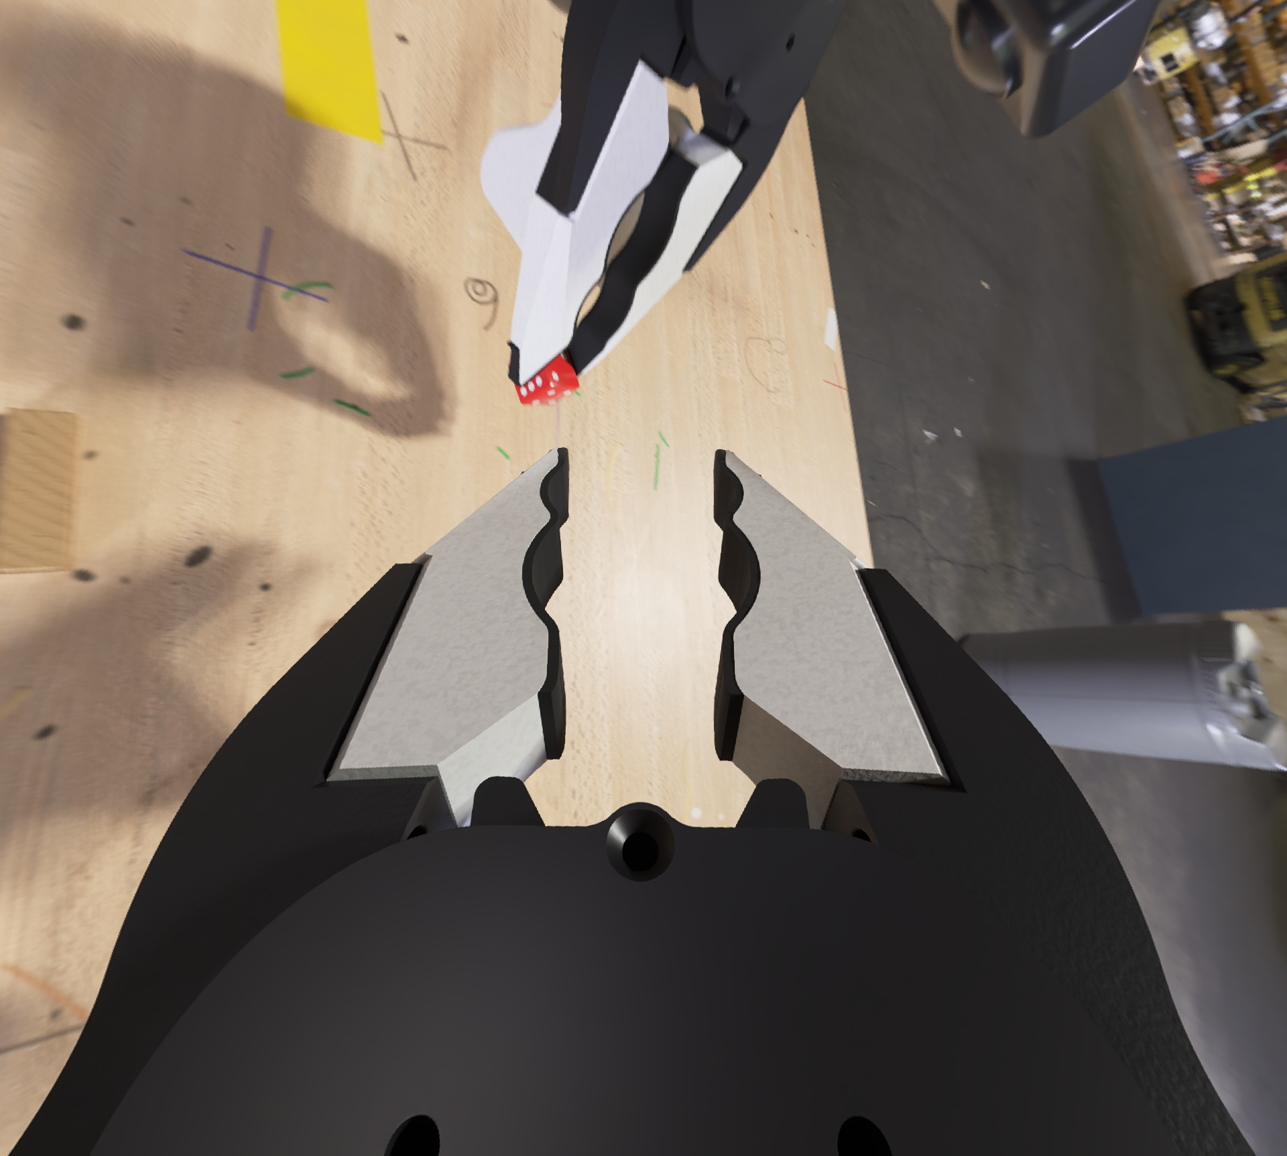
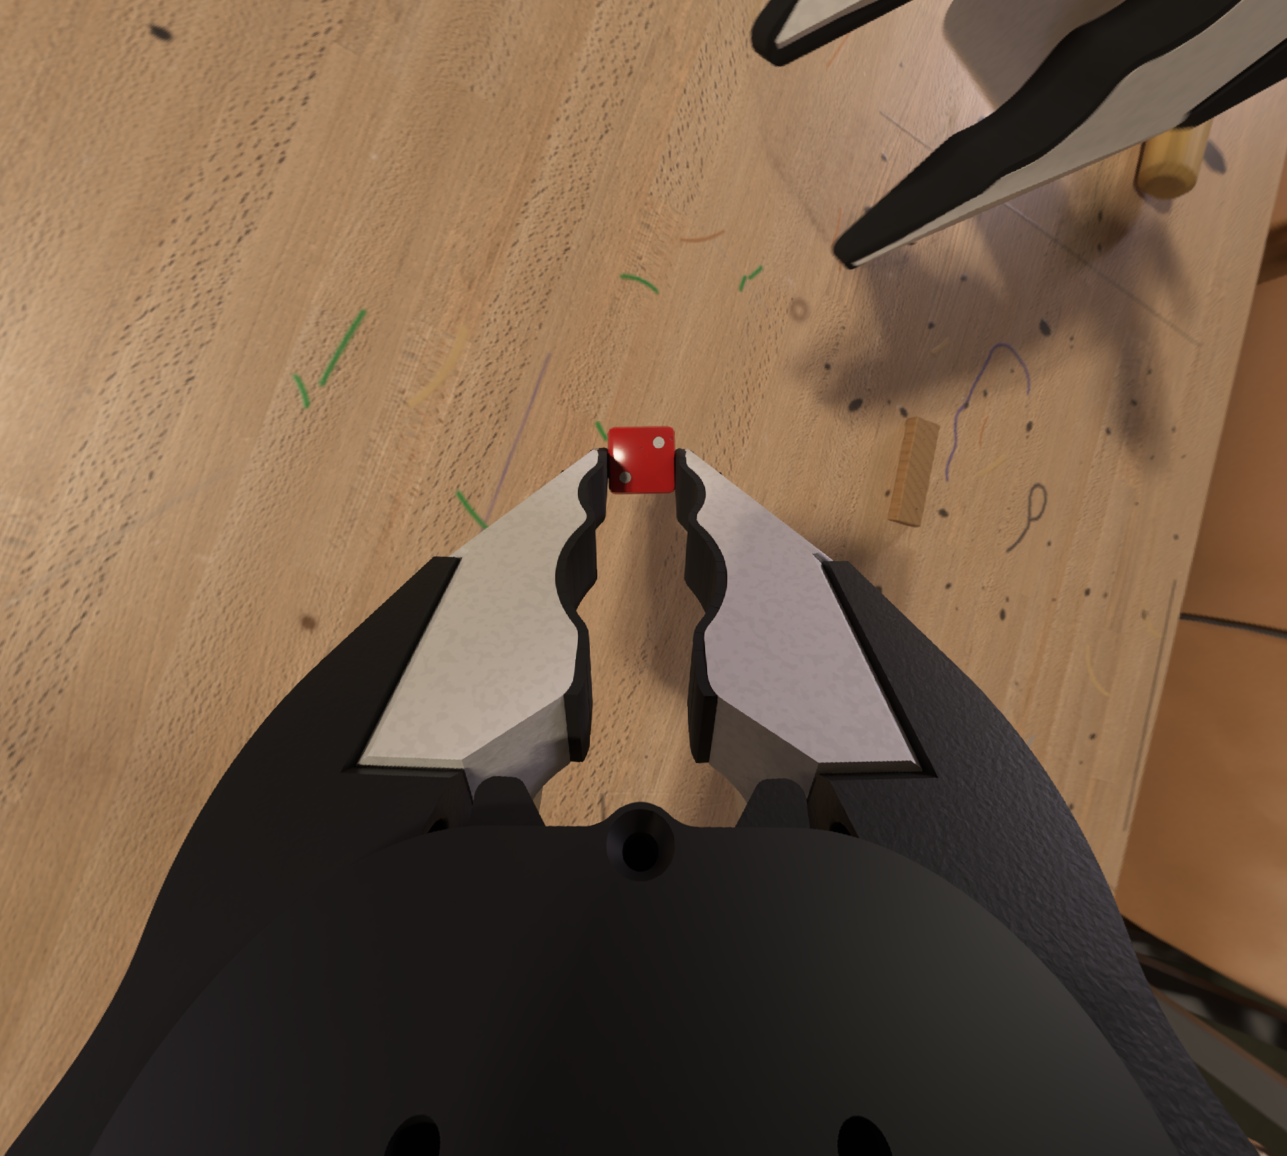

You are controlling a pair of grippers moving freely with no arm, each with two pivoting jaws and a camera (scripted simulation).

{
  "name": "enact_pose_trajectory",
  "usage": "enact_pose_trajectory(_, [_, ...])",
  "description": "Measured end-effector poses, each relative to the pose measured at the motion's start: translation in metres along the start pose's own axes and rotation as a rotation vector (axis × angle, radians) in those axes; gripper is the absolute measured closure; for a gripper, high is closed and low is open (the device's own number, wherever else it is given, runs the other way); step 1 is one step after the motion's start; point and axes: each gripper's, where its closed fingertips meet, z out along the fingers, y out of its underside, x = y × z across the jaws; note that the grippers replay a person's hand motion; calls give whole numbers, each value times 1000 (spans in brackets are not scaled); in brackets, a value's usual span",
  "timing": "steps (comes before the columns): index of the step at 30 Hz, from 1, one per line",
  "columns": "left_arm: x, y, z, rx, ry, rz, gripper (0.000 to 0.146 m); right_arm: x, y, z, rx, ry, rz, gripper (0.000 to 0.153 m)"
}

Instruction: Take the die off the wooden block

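Die point(image 2: 641, 459), red with white pips, sits pinched between the fingertips of the right gripper point(image 2: 641, 461), whose jaws are closed down to the die's width and hold it above the scuffed wooden table point(image 2: 348, 147), clear of the wooden block point(image 2: 914, 470), which lies off to the right on the table. The left gripper point(image 1: 641, 461) holds nothing, its jaws parted with bare tabletop showing in the gap between them. In its view the right gripper point(image 1: 550, 380) reaches down from above with the die point(image 1: 548, 384) at its tips, and a yellow patch point(image 1: 326, 43) lies farther off on the table.
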Motion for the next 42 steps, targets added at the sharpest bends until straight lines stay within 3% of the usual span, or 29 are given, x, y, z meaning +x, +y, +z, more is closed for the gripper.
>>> enact_pose_trajectory(4, [10, 9, 8, -50, 112, -72, 97, -6, -7, -10, 7, 1, -58, 134])
enact_pose_trajectory(8, [11, 14, 17, -96, 124, -75, 96, -10, -15, -18, 7, -15, -77, 134])
enact_pose_trajectory(11, [2, 20, 26, -192, -46, 34, 92, -12, -16, -23, 6, -39, -20, 134])
enact_pose_trajectory(16, [11, 12, 38, -250, -169, 227, 81, -11, -4, -20, -47, -65, 72, 134])
enact_pose_trajectory(20, [-6, 9, 33, -333, -437, 323, 74, -5, 1, -19, -6, -82, 195, 134])
enact_pose_trajectory(27, [-17, -6, 29, -352, -652, 458, 72, 10, 9, -33, 58, -82, 387, 134])
enact_pose_trajectory(37, [-33, -36, 28, -231, -829, 598, 72, 29, 7, -60, 190, -99, 728, 134])
enact_pose_trajectory(42, [-41, -46, 10, -173, -926, 616, 73, 29, 10, -62, 197, -120, 784, 134])
